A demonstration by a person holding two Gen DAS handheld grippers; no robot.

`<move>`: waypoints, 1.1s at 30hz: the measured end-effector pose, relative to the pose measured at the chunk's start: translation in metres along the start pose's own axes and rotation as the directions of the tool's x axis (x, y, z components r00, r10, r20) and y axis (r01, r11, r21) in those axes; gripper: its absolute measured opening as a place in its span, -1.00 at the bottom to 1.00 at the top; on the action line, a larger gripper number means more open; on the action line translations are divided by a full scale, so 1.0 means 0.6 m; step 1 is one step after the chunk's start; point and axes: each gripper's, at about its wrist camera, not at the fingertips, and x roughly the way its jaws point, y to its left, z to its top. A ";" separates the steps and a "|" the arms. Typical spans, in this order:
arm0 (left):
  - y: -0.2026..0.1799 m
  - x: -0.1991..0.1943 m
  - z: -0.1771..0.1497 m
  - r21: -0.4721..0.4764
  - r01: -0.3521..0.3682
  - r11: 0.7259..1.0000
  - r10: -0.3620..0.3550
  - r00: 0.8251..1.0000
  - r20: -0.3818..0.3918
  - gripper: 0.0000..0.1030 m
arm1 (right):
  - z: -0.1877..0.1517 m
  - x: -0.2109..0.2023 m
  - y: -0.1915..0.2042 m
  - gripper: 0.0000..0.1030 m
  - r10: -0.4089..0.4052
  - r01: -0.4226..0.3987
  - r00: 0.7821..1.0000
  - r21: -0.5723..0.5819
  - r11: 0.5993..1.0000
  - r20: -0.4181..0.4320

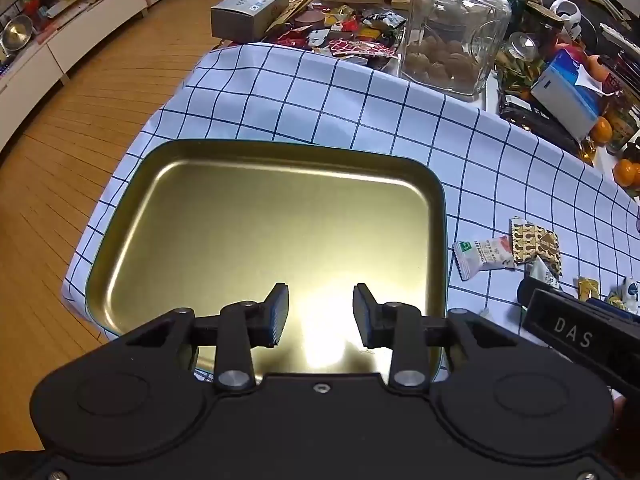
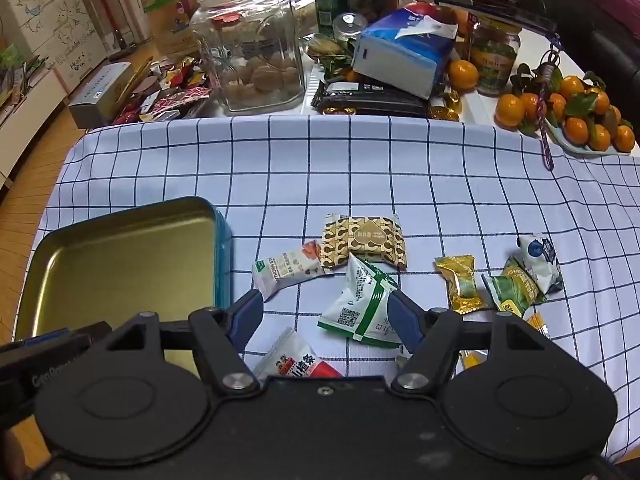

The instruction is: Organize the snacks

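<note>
While the left tool (image 1: 320,316) hangs released above the empty tin tray (image 1: 120,240) near the tabletop's left edge, the right tool (image 2: 326,316) gapes around a green-and-white snack packet (image 2: 360,300) among scattered snacks beside the tray.

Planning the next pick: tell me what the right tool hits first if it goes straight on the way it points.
Most likely the white-and-green packet, which lies on the cloth between the open fingers of the right tool. Depth is unclear, so it might meet the cloth beside it.

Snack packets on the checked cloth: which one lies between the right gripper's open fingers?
The white-and-green packet with a QR code; the other packets lie outside the right gripper.
</note>
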 end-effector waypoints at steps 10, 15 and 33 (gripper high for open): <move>-0.006 0.003 -0.004 0.031 -0.018 0.999 0.018 1.000 -0.001 -0.15 | -0.029 -0.030 0.046 0.41 0.003 -0.003 1.000 -0.019 1.000 -0.013; -0.005 0.004 -0.004 0.038 -0.019 0.999 0.019 1.000 -0.004 -0.15 | -0.027 -0.031 0.044 0.41 0.007 -0.007 1.000 -0.017 1.000 -0.011; -0.007 0.006 -0.007 0.052 -0.022 0.998 0.023 1.000 -0.009 -0.15 | -0.030 -0.029 0.045 0.41 0.006 -0.006 1.000 -0.016 1.000 -0.005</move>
